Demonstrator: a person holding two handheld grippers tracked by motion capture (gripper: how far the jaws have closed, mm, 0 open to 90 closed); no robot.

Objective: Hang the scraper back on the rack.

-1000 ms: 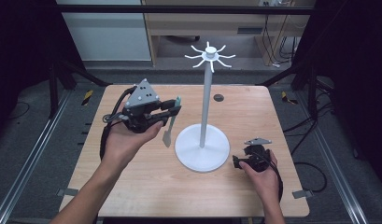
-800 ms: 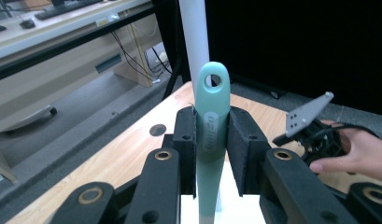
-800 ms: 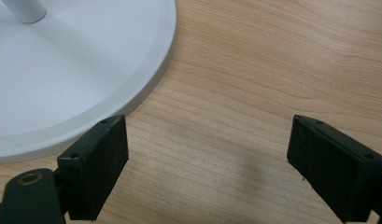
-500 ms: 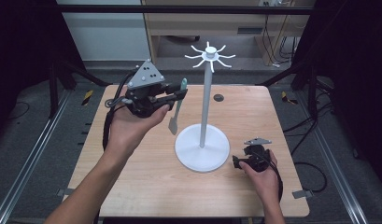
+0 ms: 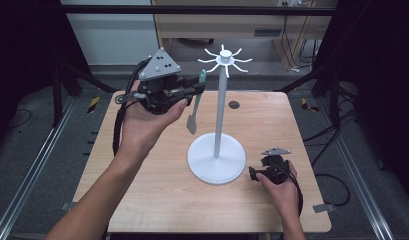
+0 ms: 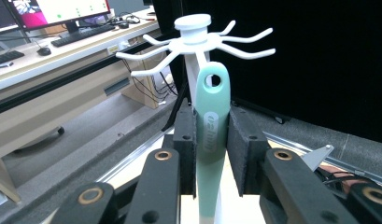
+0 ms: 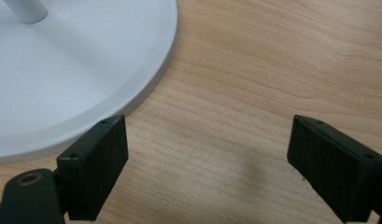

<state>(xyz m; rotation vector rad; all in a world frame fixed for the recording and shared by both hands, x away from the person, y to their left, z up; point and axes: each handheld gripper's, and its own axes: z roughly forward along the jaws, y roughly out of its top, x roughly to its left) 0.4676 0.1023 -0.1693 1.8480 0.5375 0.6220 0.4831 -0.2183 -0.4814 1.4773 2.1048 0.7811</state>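
The spatula [image 6: 211, 140] hangs blade-down in my left gripper [image 5: 194, 89], pinched at its mint handle just below the hang hole, close beside the hook rack [image 5: 222, 59]. It looks light and stiff with a slick handle, so I'd keep this high grip. My right gripper [image 7: 207, 168] rests wide open and empty on the table [image 5: 157, 200] by the stand's base [image 7: 62, 70].

Light wooden table [image 5: 157, 200] — white hanger stand's round base [image 5: 216, 162] on it, centre-right; right gripper [image 5: 253, 173] resting just beside base.

wooden table [image 5: 157, 200], grey floor [image 5: 32, 150]; desk [image 6: 48, 56], monitor [image 6: 53, 9]
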